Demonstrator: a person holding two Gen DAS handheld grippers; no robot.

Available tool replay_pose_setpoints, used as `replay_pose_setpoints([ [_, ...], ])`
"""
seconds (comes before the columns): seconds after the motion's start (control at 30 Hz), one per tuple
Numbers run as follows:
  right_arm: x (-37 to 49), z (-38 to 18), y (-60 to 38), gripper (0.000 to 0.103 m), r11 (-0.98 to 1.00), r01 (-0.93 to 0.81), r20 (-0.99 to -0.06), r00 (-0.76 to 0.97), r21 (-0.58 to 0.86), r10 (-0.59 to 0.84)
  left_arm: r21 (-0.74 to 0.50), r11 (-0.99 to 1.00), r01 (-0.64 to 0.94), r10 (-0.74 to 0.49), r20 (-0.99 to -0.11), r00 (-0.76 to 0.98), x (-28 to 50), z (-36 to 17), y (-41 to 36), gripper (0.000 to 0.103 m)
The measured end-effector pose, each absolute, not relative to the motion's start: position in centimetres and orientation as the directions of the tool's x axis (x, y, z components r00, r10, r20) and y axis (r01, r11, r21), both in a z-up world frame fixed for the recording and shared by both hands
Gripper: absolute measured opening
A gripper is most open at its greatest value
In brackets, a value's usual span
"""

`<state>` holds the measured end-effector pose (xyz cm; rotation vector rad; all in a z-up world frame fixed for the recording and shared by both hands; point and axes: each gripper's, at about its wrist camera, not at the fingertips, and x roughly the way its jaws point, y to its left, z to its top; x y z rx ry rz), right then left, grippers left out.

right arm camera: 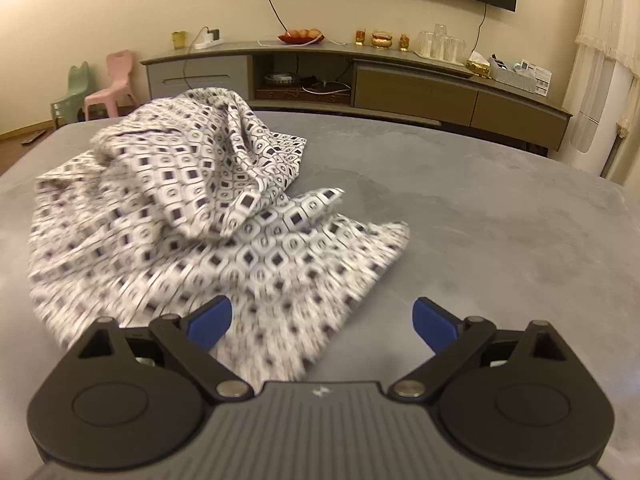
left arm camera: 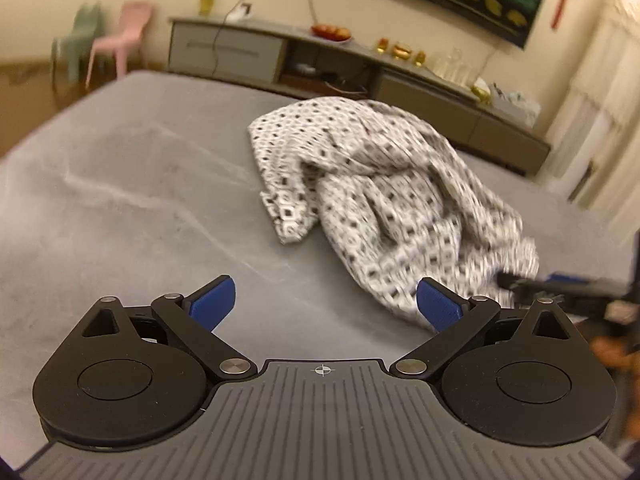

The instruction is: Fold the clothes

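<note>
Blue-padded left tongs (left arm camera: 325, 306) gape wide and empty in the left wrist view, poised above a grey desk (left arm camera: 120, 200). Ahead and to their right, a white garment (left arm camera: 384, 200) printed with small dark squares lies heaped in a loose mound, its near edge just beside the right pad. At the frame's right edge, blurred, the other tool reaches toward the cloth's near corner. No crease or flat panel shows; folding appears not yet begun.

From the right wrist view, the right tongs (right arm camera: 322, 322) also stand fully spread with nothing clamped, their left pad over the rumpled garment (right arm camera: 180, 220), the right pad over bare desk (right arm camera: 500, 220). Cloth bunches high at the far side, one corner trailing right. By this evidence, spreading the garment flat remains, then every fold.
</note>
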<state>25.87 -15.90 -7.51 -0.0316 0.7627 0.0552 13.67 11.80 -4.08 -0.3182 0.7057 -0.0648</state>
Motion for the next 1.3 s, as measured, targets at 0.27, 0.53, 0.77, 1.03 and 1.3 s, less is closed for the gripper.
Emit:
replay_pose_setpoints([
  [0.27,22.8,-0.2,-15.3,0.011,0.972,-0.226,-0.510,0.830,0.062,0.226,-0.416,0.903,-0.113,-0.192,-0.623,0.759,13.7,-3.9,14.8,0.093],
  [0.53,13.4,6.0,-23.9,0.011,0.982,-0.187,-0.372,0.911,0.013,0.179,-0.325,0.945,-0.024,-0.183,-0.591,0.786,12.2,-3.4,12.0,0.093],
  [0.77,15.4,-2.2,-29.0,0.013,0.976,-0.002,-0.624,0.769,0.216,0.140,-0.164,0.984,0.062,-0.148,-0.587,0.796,13.6,-2.9,6.7,0.093],
  [1.03,15.2,-1.9,-29.2,0.016,0.976,0.005,-0.628,0.766,0.220,0.138,0.004,0.997,0.073,-0.053,-0.639,0.767,24.1,-2.0,-1.1,0.094],
  [1.3,17.7,-0.4,-31.6,0.015,0.955,0.056,-0.577,0.807,0.290,0.127,-0.137,0.990,0.008,-0.094,-0.633,0.768,30.3,-0.1,1.3,0.000],
])
